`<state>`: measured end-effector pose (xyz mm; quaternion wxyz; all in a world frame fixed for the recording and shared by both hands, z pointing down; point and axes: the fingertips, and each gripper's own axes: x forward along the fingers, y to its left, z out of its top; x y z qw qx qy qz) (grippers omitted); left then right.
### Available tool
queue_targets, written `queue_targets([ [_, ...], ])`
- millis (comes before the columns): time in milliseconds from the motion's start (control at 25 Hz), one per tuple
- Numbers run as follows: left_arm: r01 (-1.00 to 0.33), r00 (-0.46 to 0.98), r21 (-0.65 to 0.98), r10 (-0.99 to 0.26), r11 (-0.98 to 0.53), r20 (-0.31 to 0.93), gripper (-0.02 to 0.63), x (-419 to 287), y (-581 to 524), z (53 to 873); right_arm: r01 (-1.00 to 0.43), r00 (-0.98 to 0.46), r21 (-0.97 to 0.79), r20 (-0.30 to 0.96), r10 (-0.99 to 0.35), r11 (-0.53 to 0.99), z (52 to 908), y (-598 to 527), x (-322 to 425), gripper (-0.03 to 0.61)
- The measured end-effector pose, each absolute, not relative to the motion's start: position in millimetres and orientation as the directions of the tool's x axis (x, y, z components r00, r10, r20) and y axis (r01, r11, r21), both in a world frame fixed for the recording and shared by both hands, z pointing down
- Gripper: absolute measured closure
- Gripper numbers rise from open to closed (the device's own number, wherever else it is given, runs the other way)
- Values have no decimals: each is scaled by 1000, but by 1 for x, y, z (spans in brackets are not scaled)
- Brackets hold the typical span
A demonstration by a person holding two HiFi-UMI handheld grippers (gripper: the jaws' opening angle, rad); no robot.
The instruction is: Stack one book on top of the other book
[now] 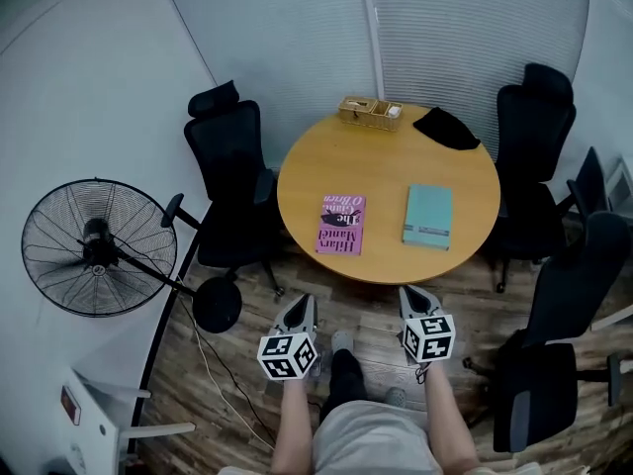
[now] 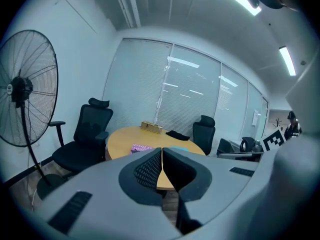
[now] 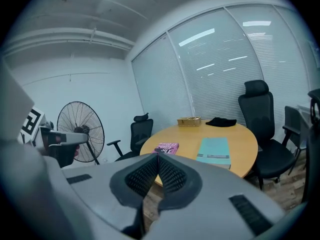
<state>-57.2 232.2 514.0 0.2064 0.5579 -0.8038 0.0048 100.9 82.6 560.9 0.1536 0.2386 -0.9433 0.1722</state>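
Observation:
Two books lie flat and apart on the round wooden table (image 1: 386, 156): a pink book (image 1: 342, 224) on the left and a teal book (image 1: 428, 216) on the right. The pink book (image 3: 167, 147) and the teal book (image 3: 214, 150) also show in the right gripper view; in the left gripper view only a strip of the pink book (image 2: 141, 147) shows. My left gripper (image 1: 300, 308) and right gripper (image 1: 414, 298) hang shut and empty just short of the table's near edge, both aimed at the table. The left gripper (image 2: 162, 149) and right gripper (image 3: 157, 156) have their jaws pressed together.
A wicker tray (image 1: 371, 113) and a black cloth (image 1: 446, 128) sit at the table's far side. Black office chairs (image 1: 229, 171) (image 1: 530, 156) (image 1: 549, 349) ring the table. A standing fan (image 1: 94, 247) with its base (image 1: 217, 305) and cable is on the left floor.

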Motion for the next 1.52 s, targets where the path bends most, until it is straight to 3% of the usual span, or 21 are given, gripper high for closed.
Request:
queue_targets([
  [640,-944,-121,244,-923,221,366,584,-194,92,524,-549,-798,-295,463,-386,782,591,6,-35,560],
  [1080,-945,-12,294,-916,141,402,584,-245,56,567,-587,-760,-293,521,-389,755,620,-4,-97,558],
  [1520,-948,52,307,-910,84,412,570,-269,50,580,-660,-721,-293,504,-475,691,628,-11,-117,557],
])
